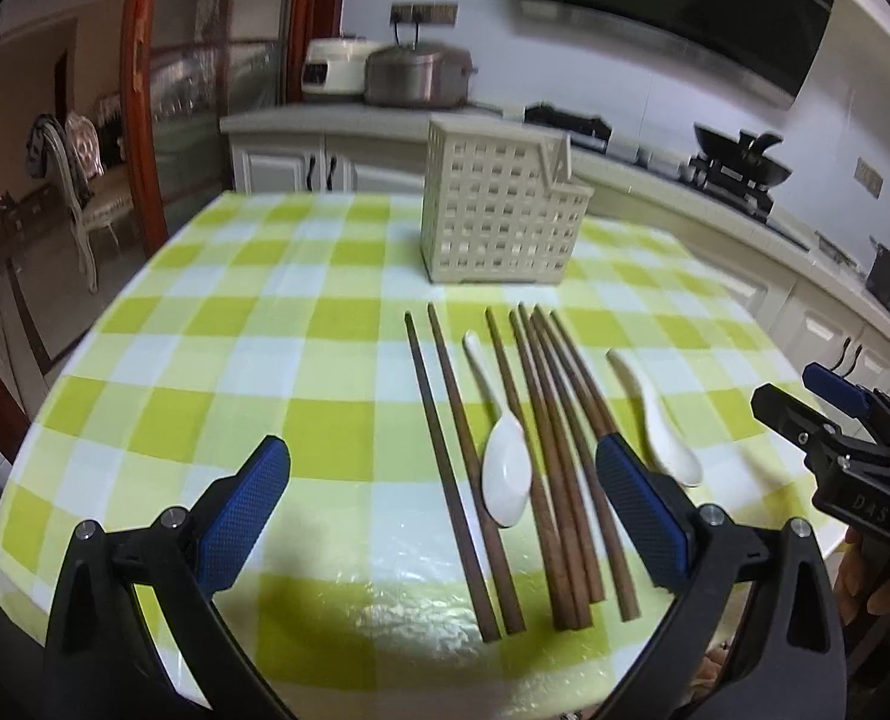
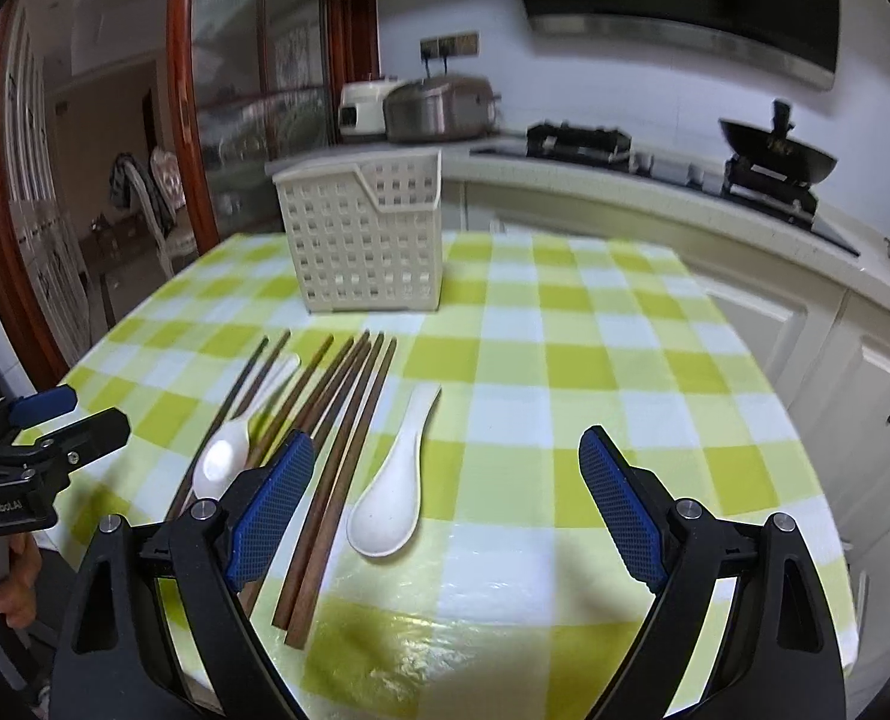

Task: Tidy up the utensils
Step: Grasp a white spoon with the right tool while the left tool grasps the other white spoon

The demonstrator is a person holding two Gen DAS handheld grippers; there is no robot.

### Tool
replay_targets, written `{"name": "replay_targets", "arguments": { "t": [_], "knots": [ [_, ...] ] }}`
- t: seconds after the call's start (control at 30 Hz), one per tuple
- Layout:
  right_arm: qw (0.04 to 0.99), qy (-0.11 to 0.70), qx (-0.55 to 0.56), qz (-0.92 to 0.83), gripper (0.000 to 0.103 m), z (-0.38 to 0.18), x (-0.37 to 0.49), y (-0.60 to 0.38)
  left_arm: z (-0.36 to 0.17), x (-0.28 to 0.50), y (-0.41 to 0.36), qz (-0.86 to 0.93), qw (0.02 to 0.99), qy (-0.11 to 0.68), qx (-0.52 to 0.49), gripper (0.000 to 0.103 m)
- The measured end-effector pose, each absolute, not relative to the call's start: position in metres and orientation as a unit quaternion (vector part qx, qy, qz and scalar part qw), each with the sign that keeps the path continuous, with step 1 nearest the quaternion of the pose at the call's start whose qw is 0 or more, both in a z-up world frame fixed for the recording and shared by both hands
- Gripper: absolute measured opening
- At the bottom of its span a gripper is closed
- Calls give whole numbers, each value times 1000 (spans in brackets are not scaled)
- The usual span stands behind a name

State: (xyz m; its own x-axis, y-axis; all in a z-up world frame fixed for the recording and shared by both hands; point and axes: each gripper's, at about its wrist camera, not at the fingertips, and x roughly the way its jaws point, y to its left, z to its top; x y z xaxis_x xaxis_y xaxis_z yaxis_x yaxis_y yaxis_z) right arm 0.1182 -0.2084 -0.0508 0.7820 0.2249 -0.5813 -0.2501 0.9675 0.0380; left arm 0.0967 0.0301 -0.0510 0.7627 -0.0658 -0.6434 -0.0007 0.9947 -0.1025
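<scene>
Two wide-open, empty grippers, left gripper (image 1: 442, 501) and right gripper (image 2: 448, 495): pinch near white ceramic spoon (image 2: 392, 489) mid-handle, then into far beige perforated plastic caddy (image 2: 364, 240)

White lettering "GenRobot.AI" on the black body of the left gripper (image 2: 55, 426) in the right wrist view, pale letters "DAS" on the right gripper (image 1: 805, 396) body in the left wrist view
</scene>
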Motion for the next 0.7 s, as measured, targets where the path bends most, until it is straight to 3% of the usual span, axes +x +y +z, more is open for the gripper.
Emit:
{"name": "replay_targets", "arguments": {
  "t": [0.13,0.2,0.37,0.5,0.7],
  "knots": [
    [931,343,-29,123,77,-65,140,-199,-63,127,30,-22,924,380,-45,98],
    [925,359,-24,123,66,-71,149,-195,-67,139,29,-19,918,395,-34,98],
    [909,399,-24,114,53,-83,175,-183,-73,163,33,-7,909,416,-29,97],
    [901,420,-31,105,41,-89,196,-172,-77,177,32,-5,903,428,-19,87],
    [885,453,-40,96,36,-100,219,-165,-84,194,26,-32,898,438,-14,82]
  ]
}}
